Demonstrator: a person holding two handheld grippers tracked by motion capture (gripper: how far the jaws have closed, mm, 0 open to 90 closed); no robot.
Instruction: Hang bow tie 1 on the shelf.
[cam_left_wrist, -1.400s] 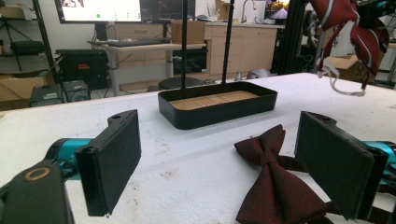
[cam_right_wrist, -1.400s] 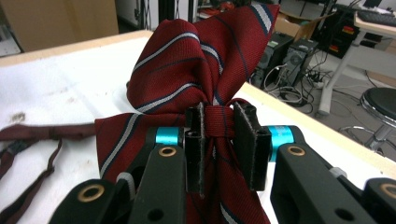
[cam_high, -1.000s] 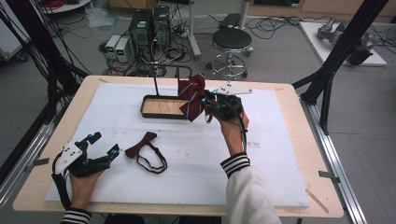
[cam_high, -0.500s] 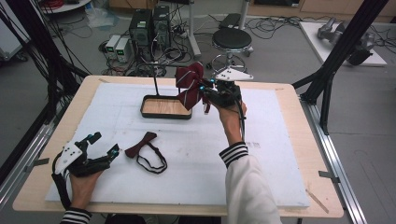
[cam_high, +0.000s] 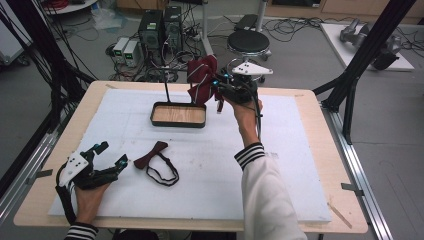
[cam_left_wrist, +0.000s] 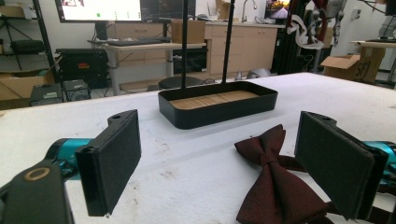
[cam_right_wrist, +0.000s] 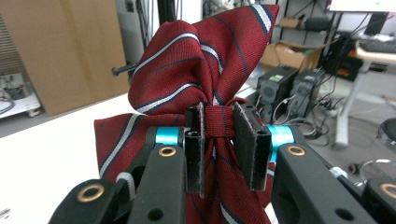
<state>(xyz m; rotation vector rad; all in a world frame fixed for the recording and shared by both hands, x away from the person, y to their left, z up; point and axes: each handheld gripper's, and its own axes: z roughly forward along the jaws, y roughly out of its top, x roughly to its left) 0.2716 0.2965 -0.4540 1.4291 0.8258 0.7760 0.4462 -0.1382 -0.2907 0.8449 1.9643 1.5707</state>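
Even, bright indoor light falls from overhead on the white foam-covered bench (cam_high: 300, 165), with faint, soft shadows and no glare. The high view is slightly soft and grainy. In the left gripper view, the near black padded fingers (cam_left_wrist: 112, 163) at 7 and 4 o'clock are mildly blurred; monitors at 12 o'clock glow overexposed. In the right gripper view, the red striped fabric bow tie (cam_right_wrist: 196, 70) is sharp and the background soft.

Floor: grey, strewn with cables (cam_high: 300, 25).
Far side: two computer towers (cam_high: 160, 27), a black round stool (cam_high: 248, 42).
Table: wooden (cam_high: 310, 107), topped by a white board (cam_high: 300, 165).
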